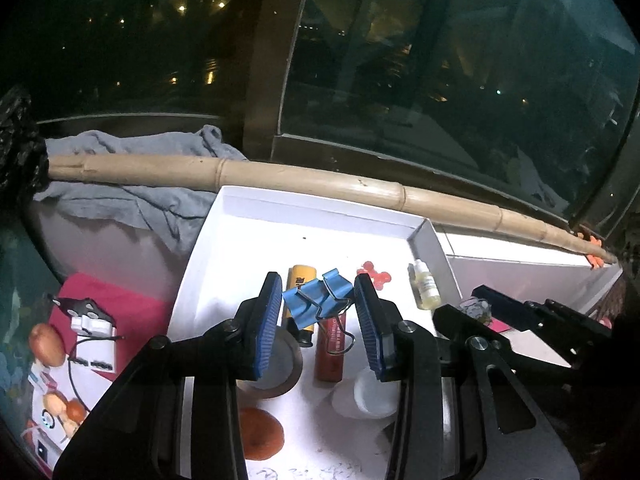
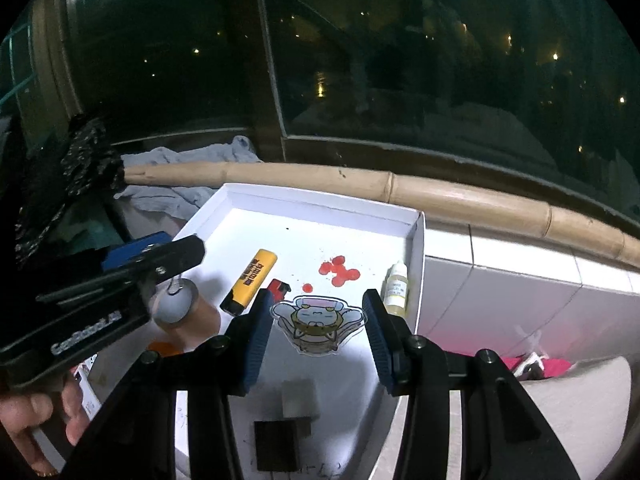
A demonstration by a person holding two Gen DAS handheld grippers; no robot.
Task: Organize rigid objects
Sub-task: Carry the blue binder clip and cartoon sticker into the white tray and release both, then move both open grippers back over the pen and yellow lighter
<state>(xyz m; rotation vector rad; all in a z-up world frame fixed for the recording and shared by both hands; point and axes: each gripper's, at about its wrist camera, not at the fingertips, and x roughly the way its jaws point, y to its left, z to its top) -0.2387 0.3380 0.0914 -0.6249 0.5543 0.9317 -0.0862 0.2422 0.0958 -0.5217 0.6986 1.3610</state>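
Observation:
A white tray (image 1: 224, 240) holds a yellow lighter (image 1: 301, 280), a red tube (image 1: 330, 352), a tape roll (image 1: 286, 364), a small dropper bottle (image 1: 425, 286), a red splat shape (image 1: 374, 274) and a white cap (image 1: 370, 396). My left gripper (image 1: 316, 312) is shut on a blue binder clip (image 1: 318, 300), held above the tray. My right gripper (image 2: 318, 328) is shut on a clear cartoon charm (image 2: 318, 322) over the tray (image 2: 416, 264). The lighter (image 2: 252, 280), the bottle (image 2: 396, 288) and the splat (image 2: 338, 270) show there too.
A bamboo pole (image 1: 320, 184) and a grey cloth (image 1: 132, 196) lie behind the tray, below a dark window. A white charger with cable (image 1: 94, 336) on a red sheet sits left. An orange round object (image 1: 260, 434) lies near the tray's front. A black block (image 2: 280, 444) lies near.

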